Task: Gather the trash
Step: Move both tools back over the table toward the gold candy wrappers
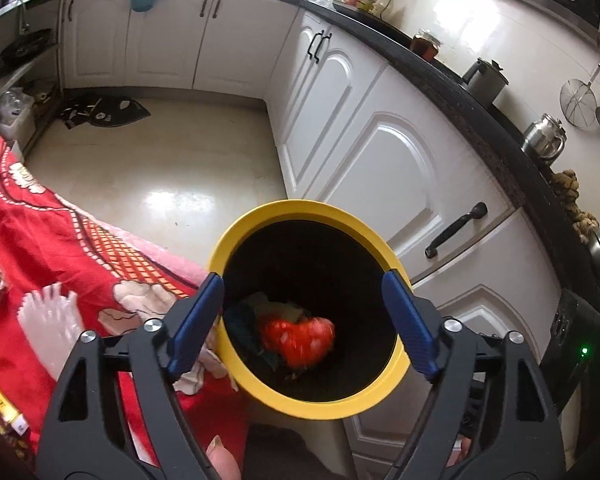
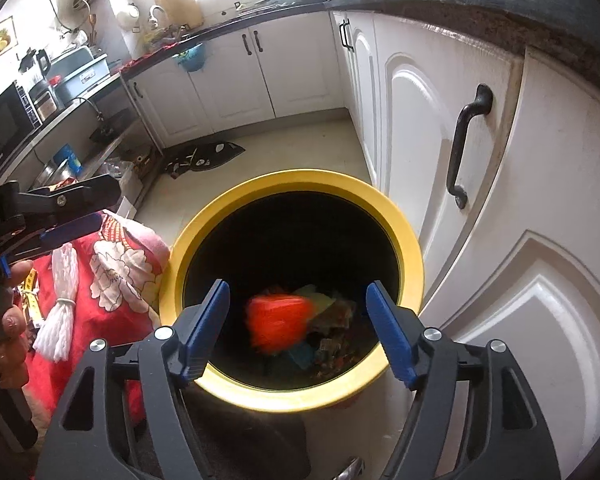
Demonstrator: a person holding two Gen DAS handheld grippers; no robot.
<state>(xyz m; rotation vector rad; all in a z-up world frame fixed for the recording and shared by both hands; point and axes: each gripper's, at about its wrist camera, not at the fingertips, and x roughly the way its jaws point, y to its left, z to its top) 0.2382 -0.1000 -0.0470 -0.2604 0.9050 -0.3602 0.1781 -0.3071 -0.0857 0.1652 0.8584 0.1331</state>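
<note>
A round bin with a yellow rim (image 1: 260,220) and black inside stands on the floor below both grippers; it also shows in the right wrist view (image 2: 300,180). A blurred red wrapper (image 1: 298,338) is inside it, among other trash; it also shows in the right wrist view (image 2: 278,324). My left gripper (image 1: 304,320) is open and empty over the bin's mouth. My right gripper (image 2: 298,328) is open and empty over the bin too. The left gripper (image 2: 60,216) also shows at the left of the right wrist view.
A red flowered cloth (image 1: 40,240) covers a surface left of the bin, with a white tied bundle (image 2: 60,304) and a yellow tape (image 1: 0,404) on it. White cabinets (image 1: 380,152) with black handles stand right of the bin. A dark mat (image 1: 104,112) lies on the floor.
</note>
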